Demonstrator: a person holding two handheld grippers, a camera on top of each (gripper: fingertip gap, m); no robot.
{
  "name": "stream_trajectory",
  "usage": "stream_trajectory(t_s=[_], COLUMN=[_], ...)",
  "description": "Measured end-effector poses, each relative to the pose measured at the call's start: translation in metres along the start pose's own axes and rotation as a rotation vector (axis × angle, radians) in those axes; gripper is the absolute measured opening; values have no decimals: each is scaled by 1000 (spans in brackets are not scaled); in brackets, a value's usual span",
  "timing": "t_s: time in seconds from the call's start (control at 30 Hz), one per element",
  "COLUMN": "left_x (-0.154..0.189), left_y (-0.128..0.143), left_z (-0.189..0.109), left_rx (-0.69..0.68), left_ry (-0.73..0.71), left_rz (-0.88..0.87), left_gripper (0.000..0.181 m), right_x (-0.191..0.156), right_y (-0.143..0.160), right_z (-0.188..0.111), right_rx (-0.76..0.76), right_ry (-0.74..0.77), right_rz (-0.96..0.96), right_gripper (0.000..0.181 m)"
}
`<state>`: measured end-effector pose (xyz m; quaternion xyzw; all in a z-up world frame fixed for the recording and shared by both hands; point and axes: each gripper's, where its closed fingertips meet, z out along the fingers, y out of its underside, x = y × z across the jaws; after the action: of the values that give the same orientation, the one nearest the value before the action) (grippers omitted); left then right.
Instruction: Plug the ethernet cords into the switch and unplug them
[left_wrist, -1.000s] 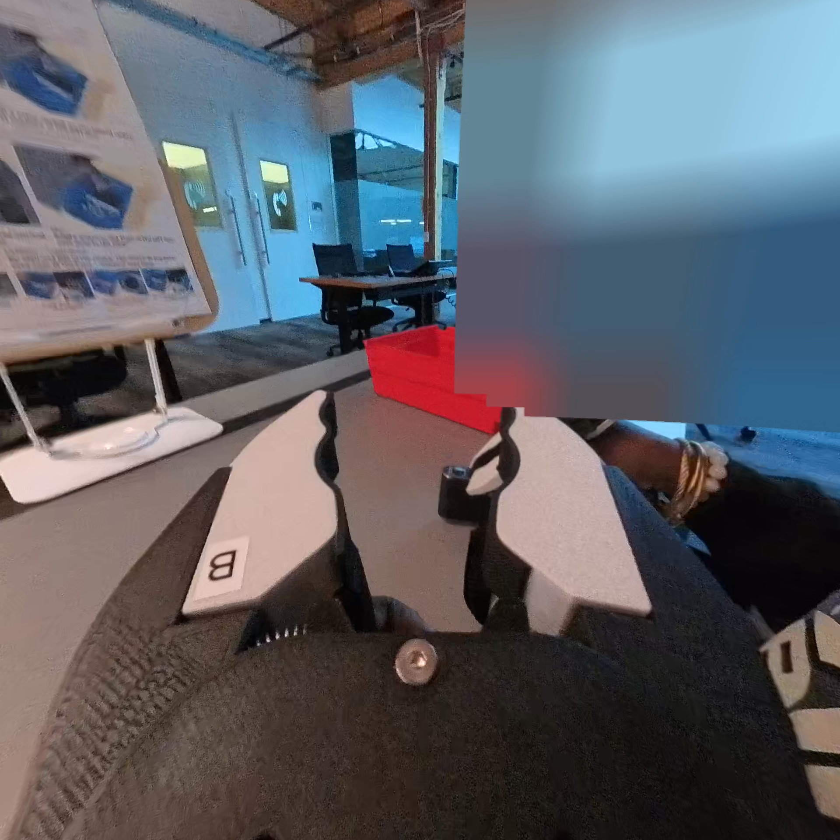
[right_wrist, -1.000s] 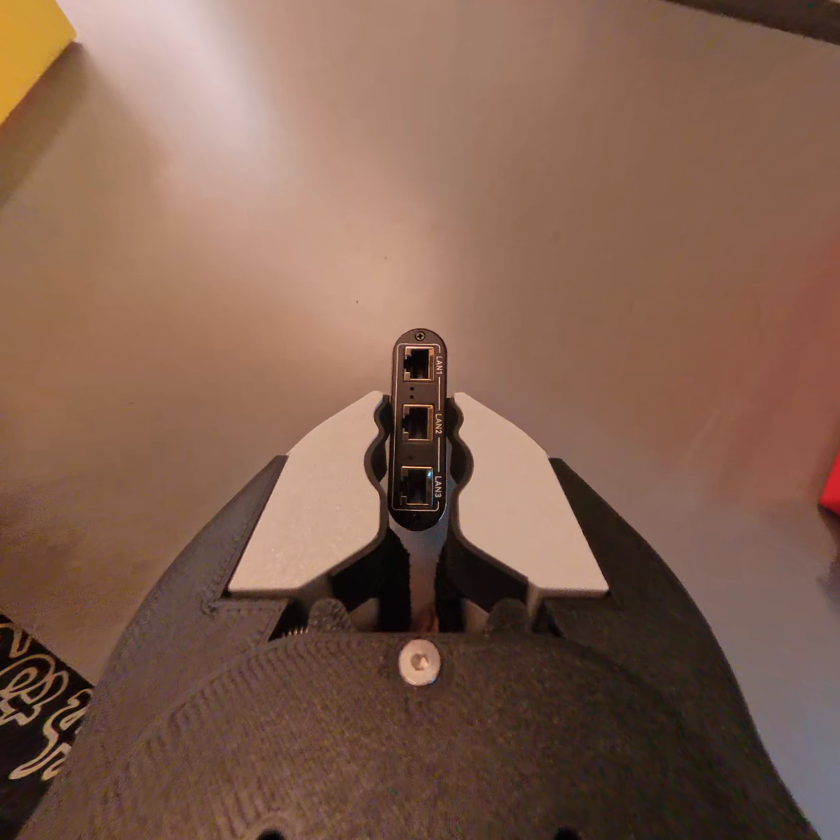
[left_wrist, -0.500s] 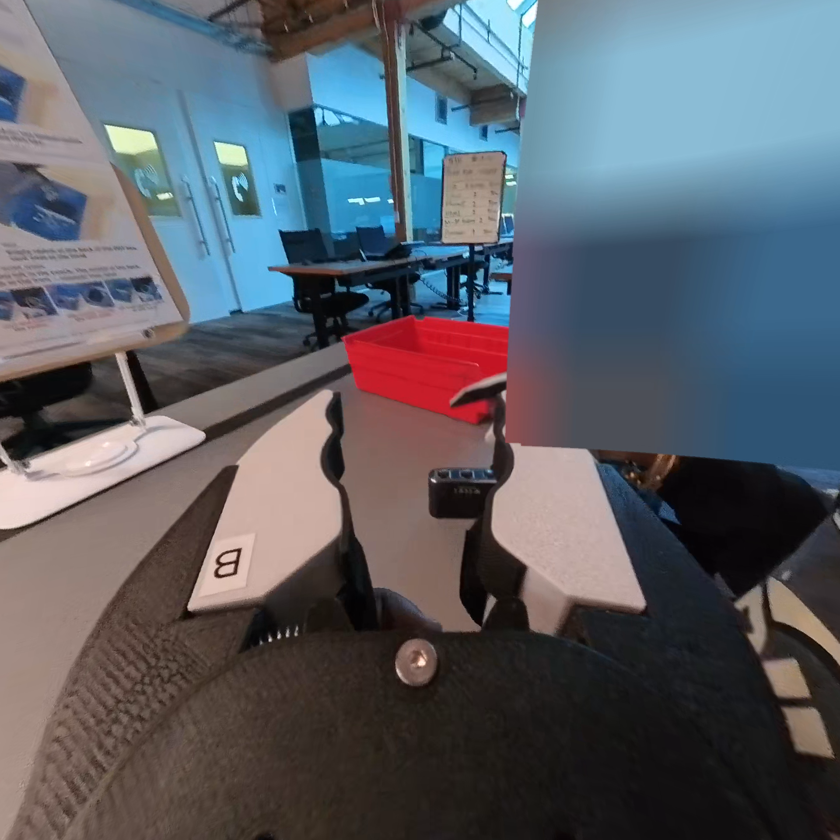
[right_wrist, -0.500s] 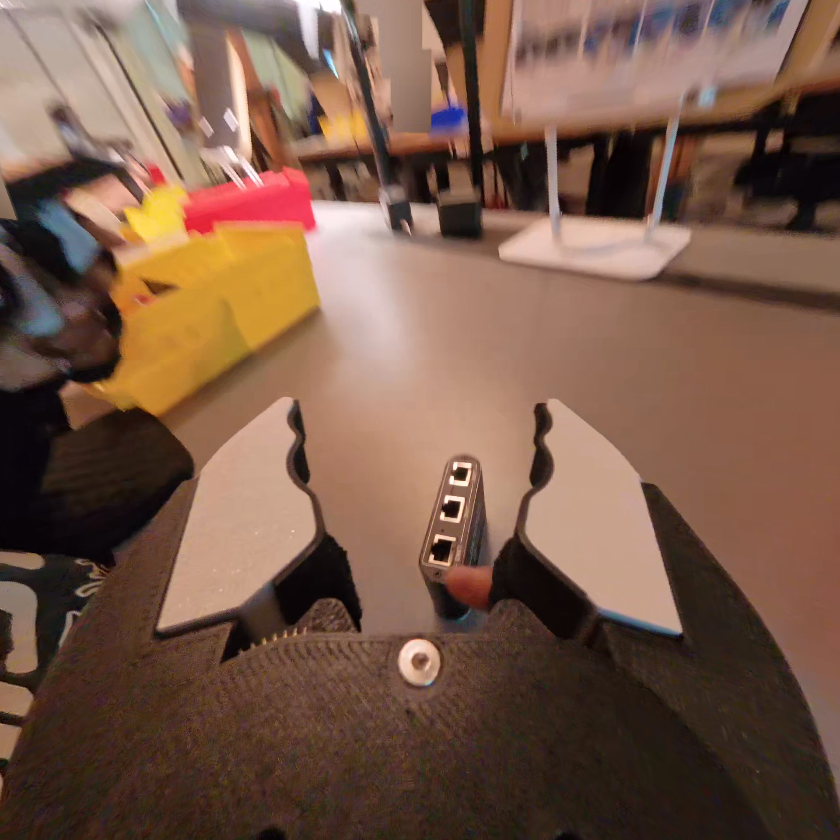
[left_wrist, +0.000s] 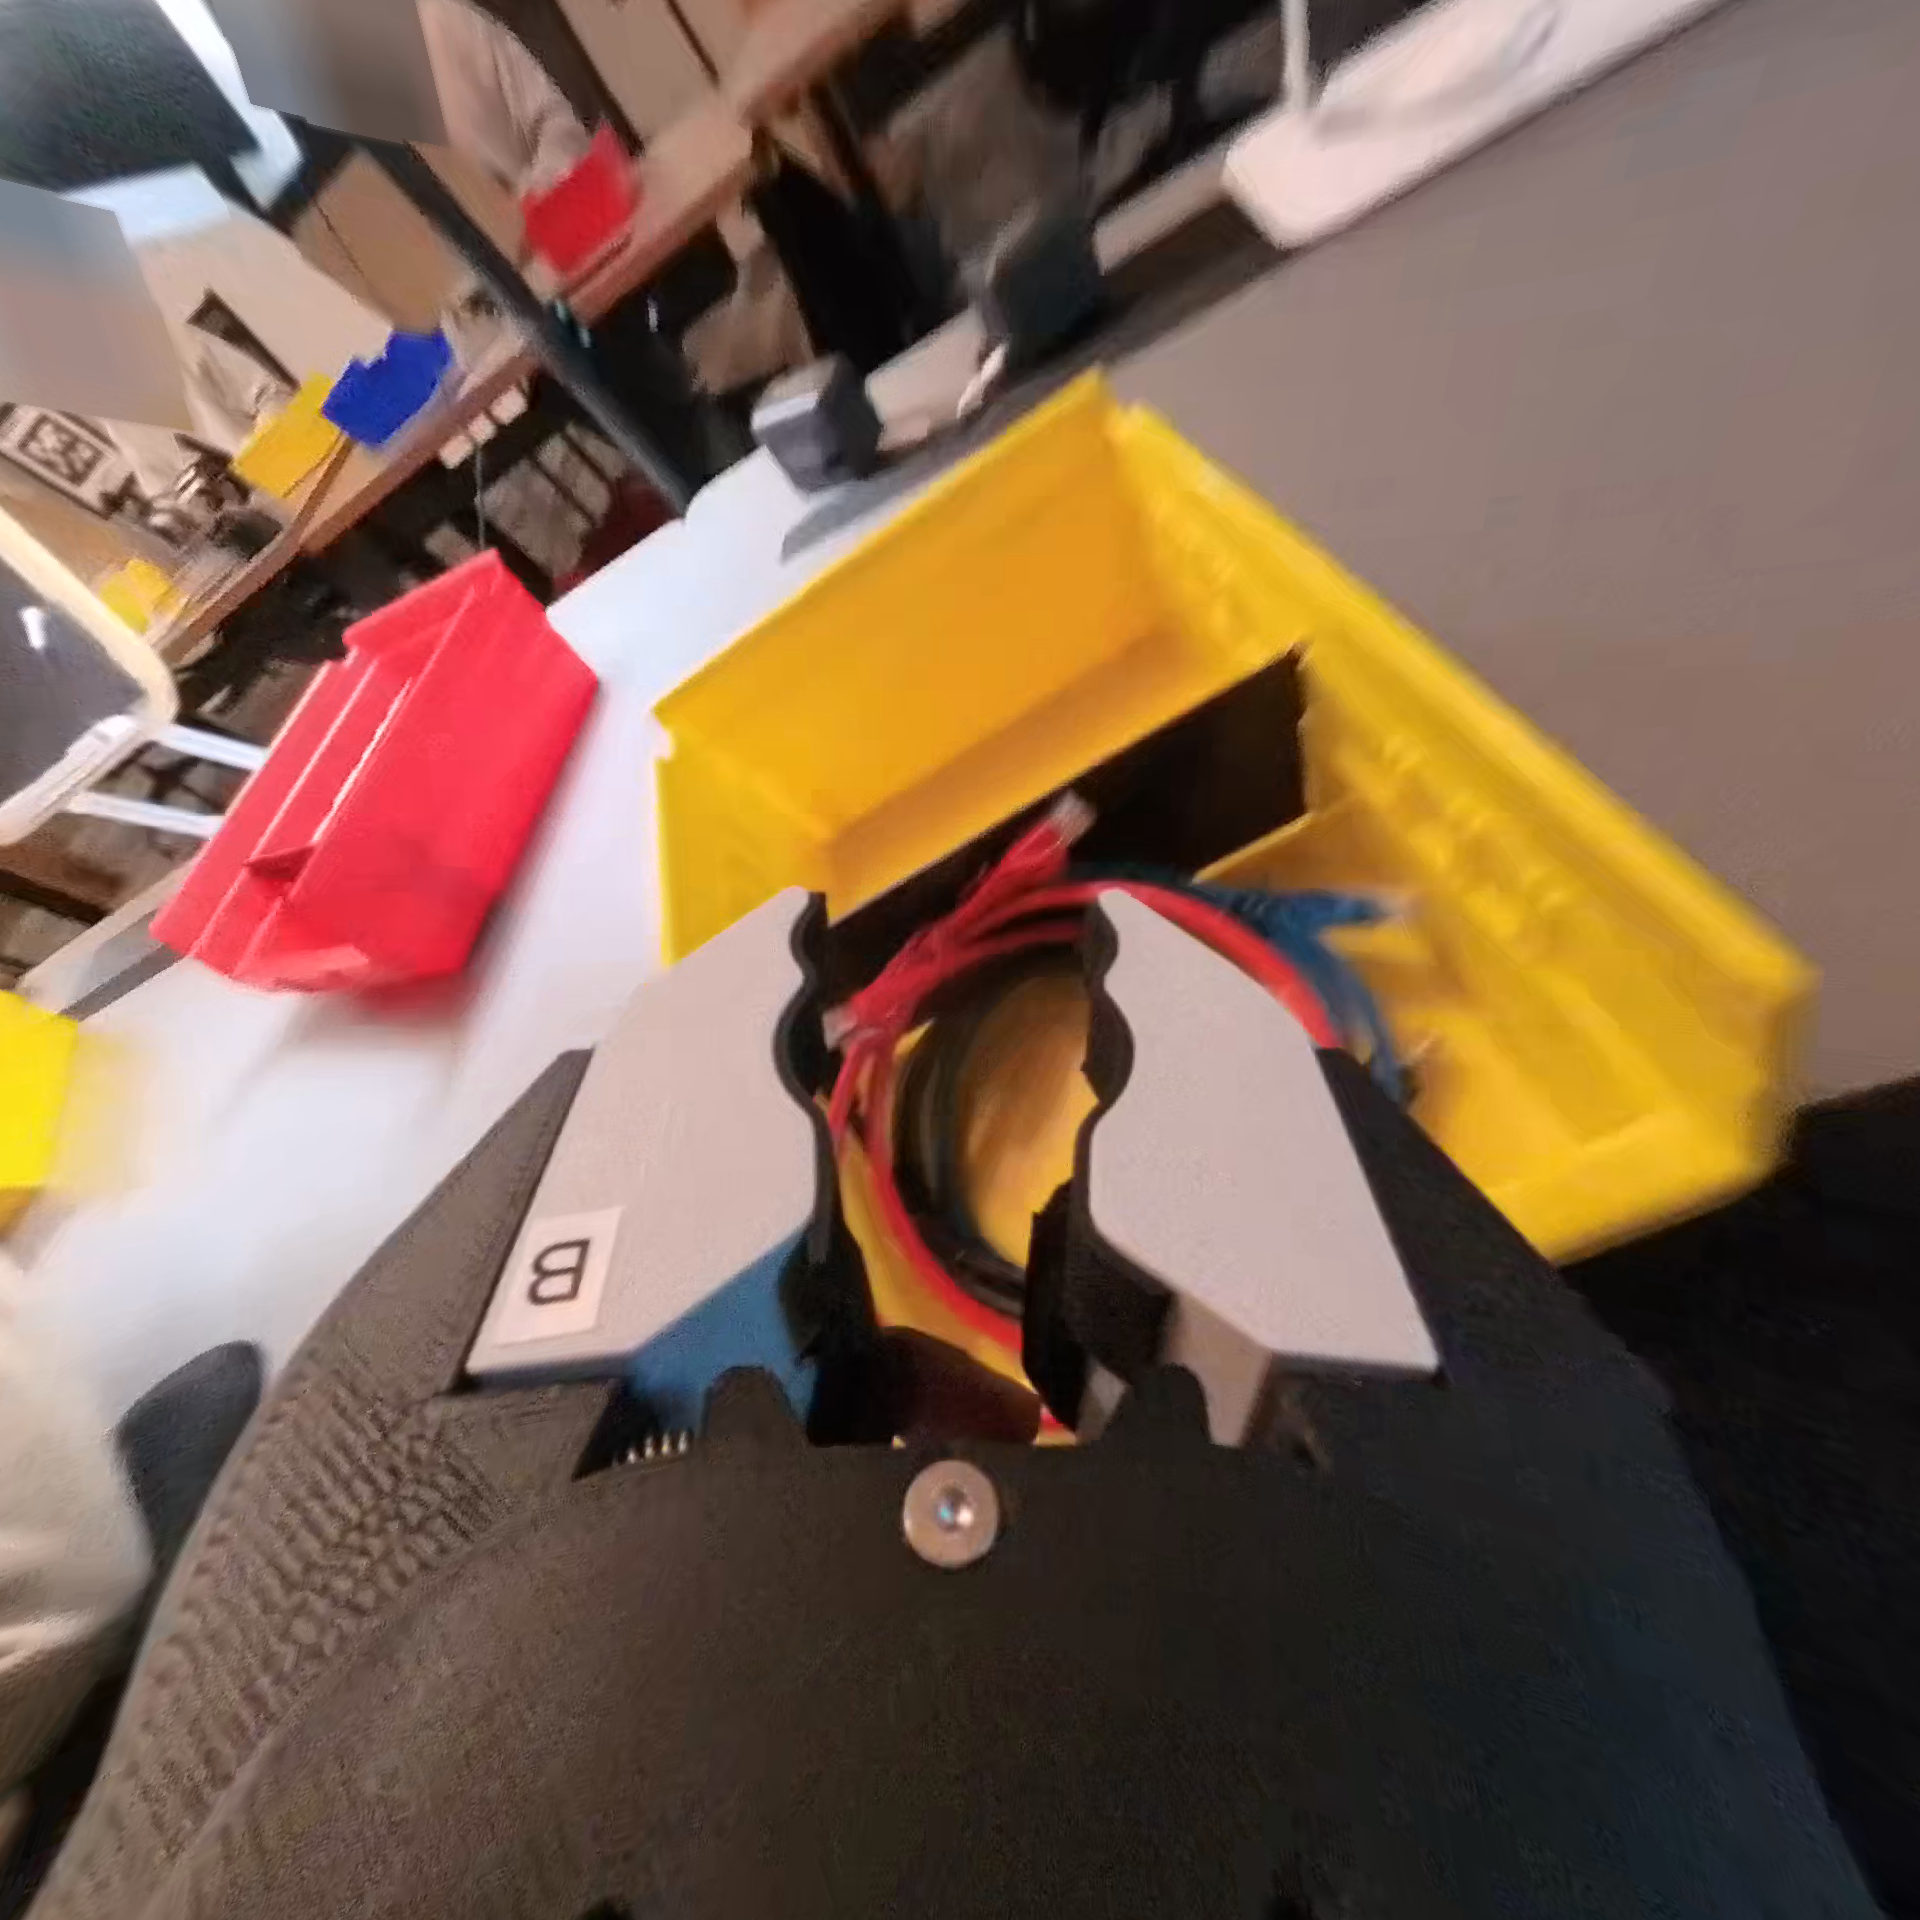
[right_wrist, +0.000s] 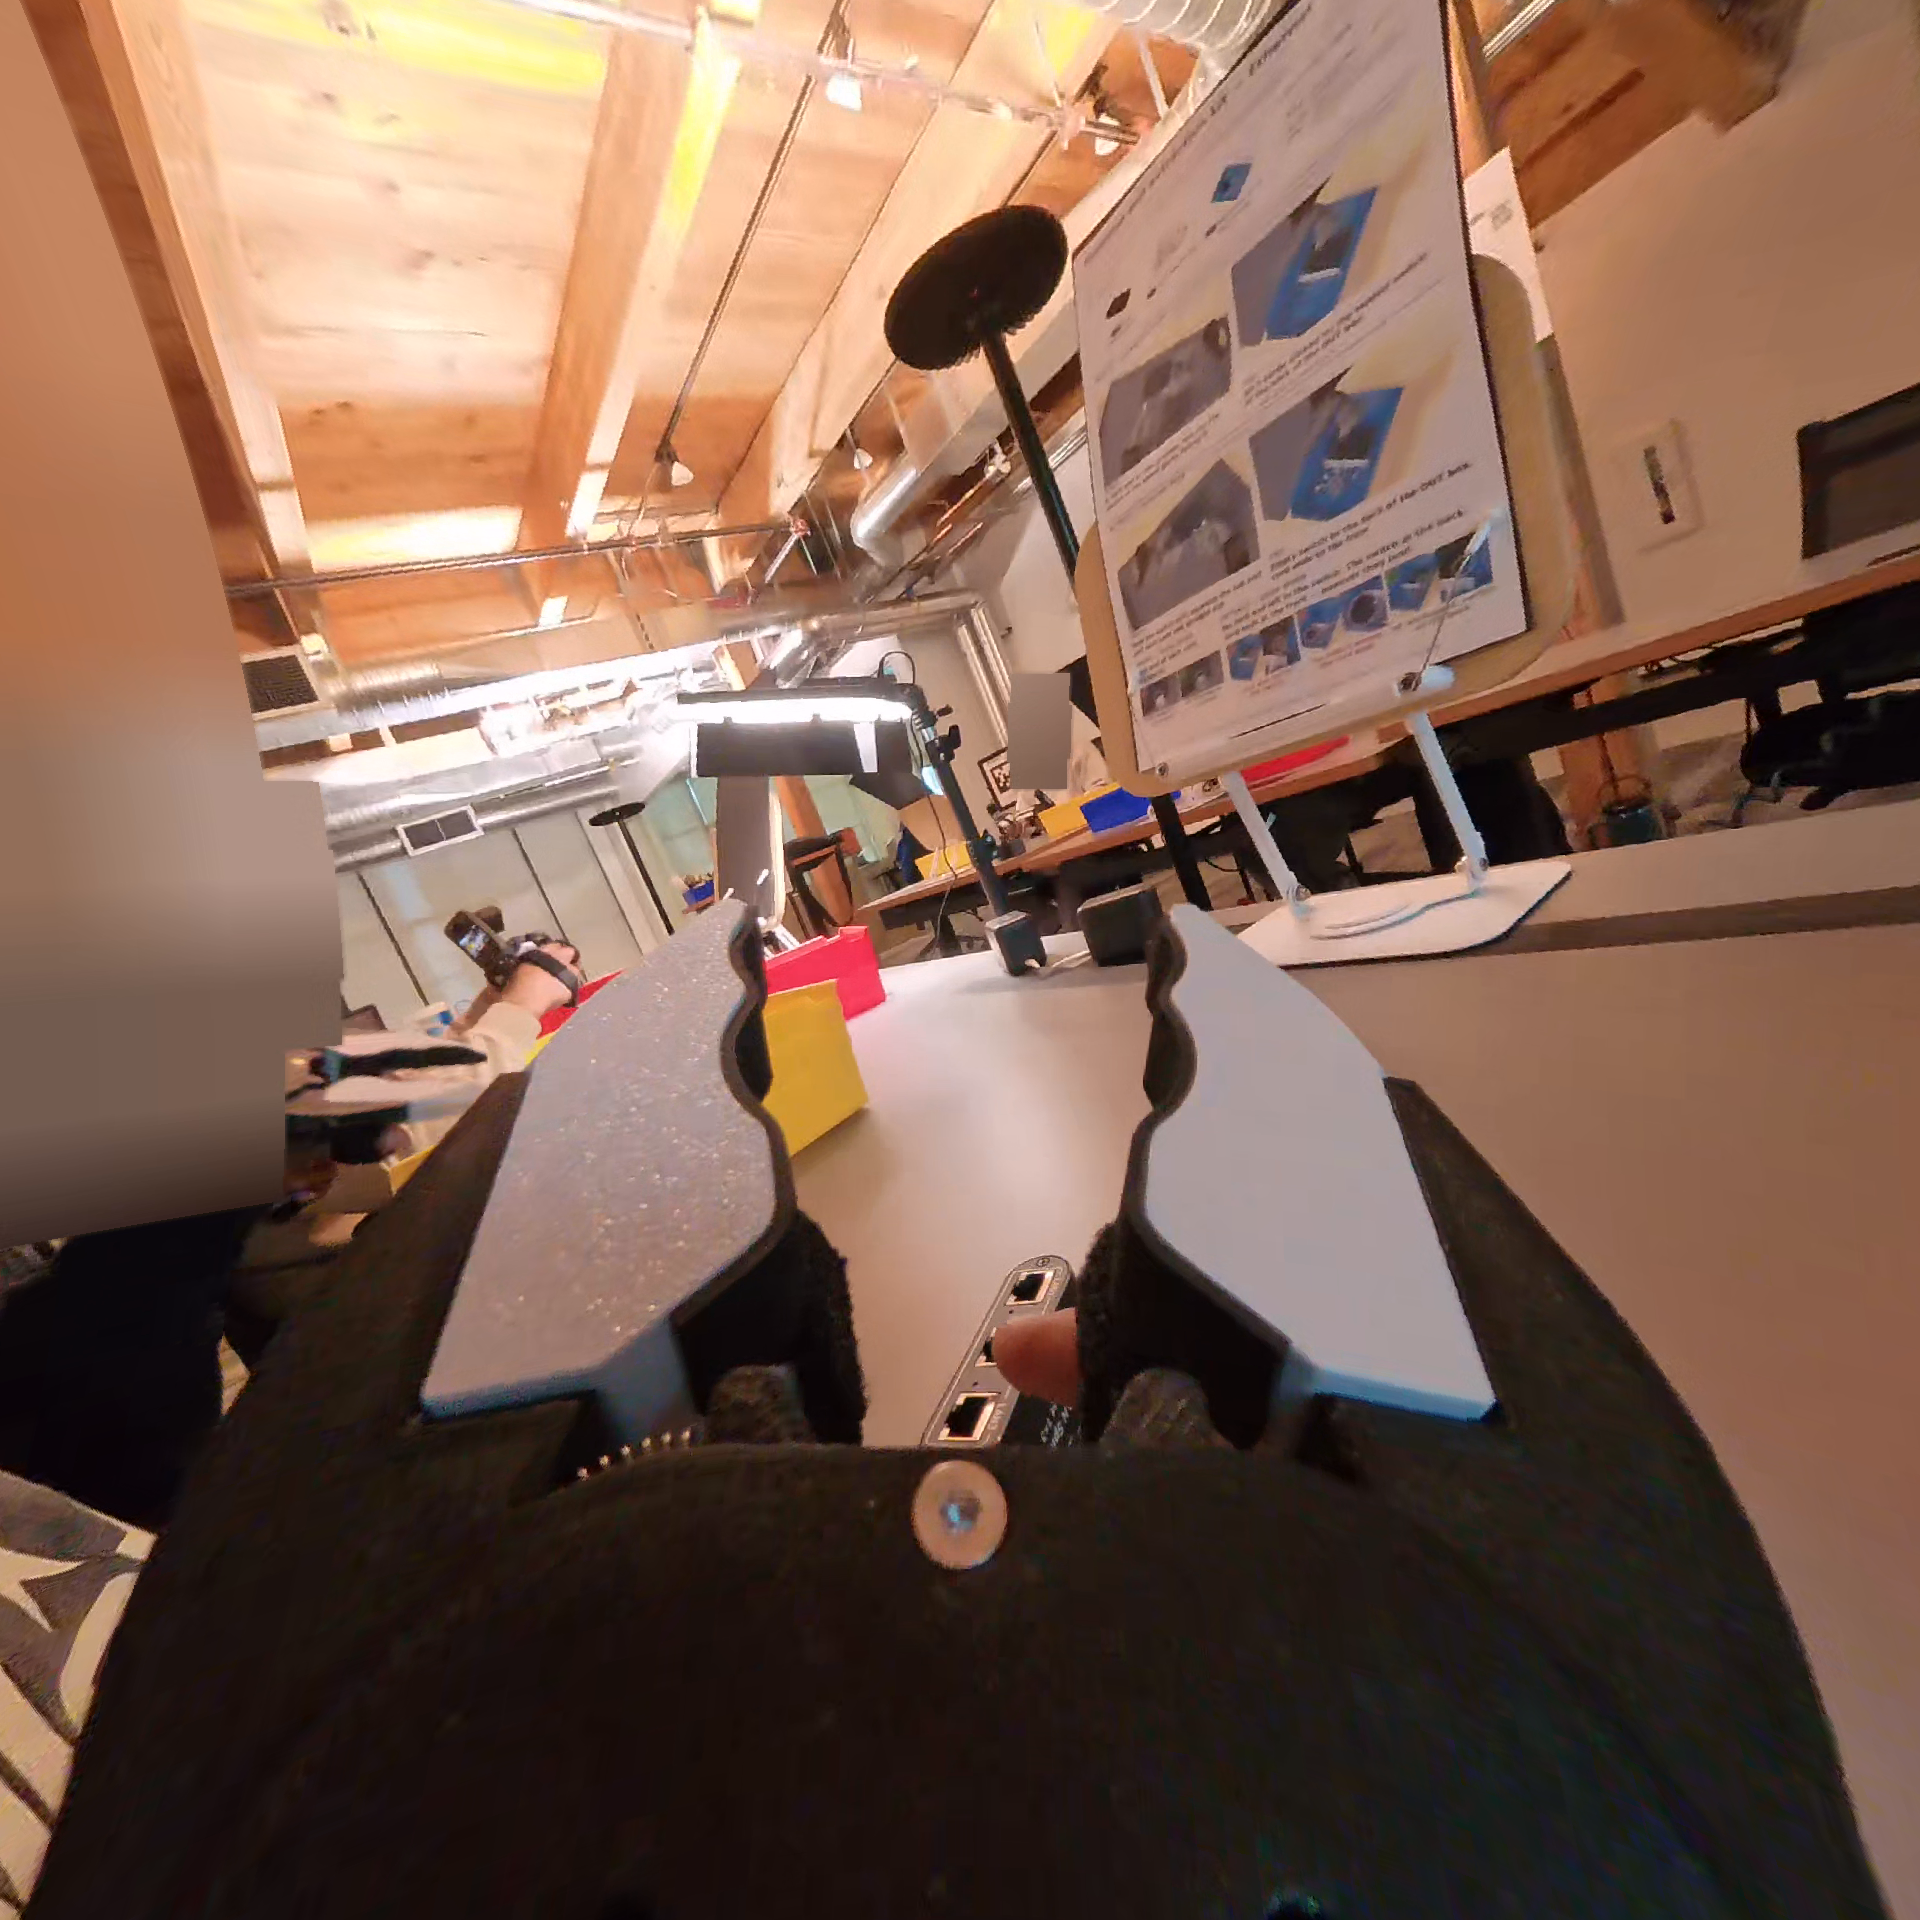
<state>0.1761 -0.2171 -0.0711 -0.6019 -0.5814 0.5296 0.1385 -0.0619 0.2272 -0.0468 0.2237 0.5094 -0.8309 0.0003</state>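
Observation:
In the left wrist view my left gripper (left_wrist: 956, 925) is open and hangs over a yellow bin (left_wrist: 935, 644) that holds coiled ethernet cords: red (left_wrist: 935, 956), blue (left_wrist: 1320, 925) and black (left_wrist: 935, 1143). The cords show between and beyond the fingers; nothing is gripped. The picture is blurred. In the right wrist view my right gripper (right_wrist: 956, 925) is wide open and empty. The black switch (right_wrist: 971, 1413) with its ports facing me lies on the grey table (right_wrist: 1558, 1143) low between the fingers, and a bare fingertip (right_wrist: 1039, 1351) rests on it.
A red bin (left_wrist: 384, 790) stands left of the yellow one; both also show in the right wrist view, the yellow bin (right_wrist: 816, 1060) and the red bin (right_wrist: 831, 961). An instruction board (right_wrist: 1299, 416) on a white stand base (right_wrist: 1434, 904) and a lamp pole (right_wrist: 1039, 436) stand at the table's far edge. One gripper's finger ends stand about 50 cm off the other's.
My right gripper opened and let go of the switch, which now lies on the table, and it tilted upward. My left gripper swung over the yellow bin of cords.

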Motion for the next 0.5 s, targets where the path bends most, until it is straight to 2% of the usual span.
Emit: stream_trajectory(t_s=[0.1,0.27,0.4,0.5], left_x=[-11,-18,-15,-21], left_y=[43,57,68,77], left_z=[22,54,74,79], left_rx=[-197,-293,-318,-376], left_ry=[-18,-38,13,-17], left_rz=[198,517,575,652], left_gripper=[41,37,32,31], right_x=[-2,-4,-3,-2], right_y=[6,13,12,11], right_z=[3,6,6,5], right_rx=[-30,-70,-64,-56], right_ry=[-11,-12,-8,-5], right_rz=[-5,-53,-55,-48], right_gripper=[70,70,68,67])
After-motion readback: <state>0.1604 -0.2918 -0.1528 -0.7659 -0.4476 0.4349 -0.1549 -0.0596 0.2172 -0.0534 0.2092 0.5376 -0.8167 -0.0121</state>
